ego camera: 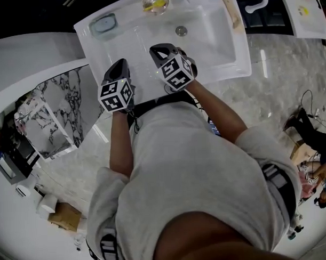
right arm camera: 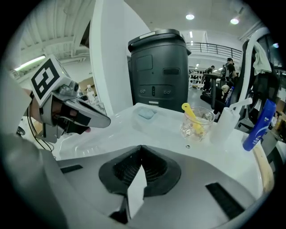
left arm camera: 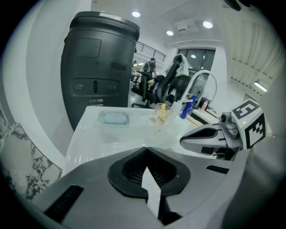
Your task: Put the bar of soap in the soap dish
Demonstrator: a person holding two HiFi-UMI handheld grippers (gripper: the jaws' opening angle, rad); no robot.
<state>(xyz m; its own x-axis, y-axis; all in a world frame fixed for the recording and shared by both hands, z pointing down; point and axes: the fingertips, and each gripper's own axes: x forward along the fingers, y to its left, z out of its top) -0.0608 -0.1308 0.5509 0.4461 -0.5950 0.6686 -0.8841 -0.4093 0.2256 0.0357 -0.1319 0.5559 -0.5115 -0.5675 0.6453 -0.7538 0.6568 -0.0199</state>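
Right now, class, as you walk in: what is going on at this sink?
A person stands at a white sink with tongs in each hand. The left tongs and the right tongs are both shut and hold nothing, hovering above the basin. The pale blue bar of soap already lies in the soap dish at the sink's far left corner, apart from both tongs. A glass with something yellow in it stands further along the back edge.
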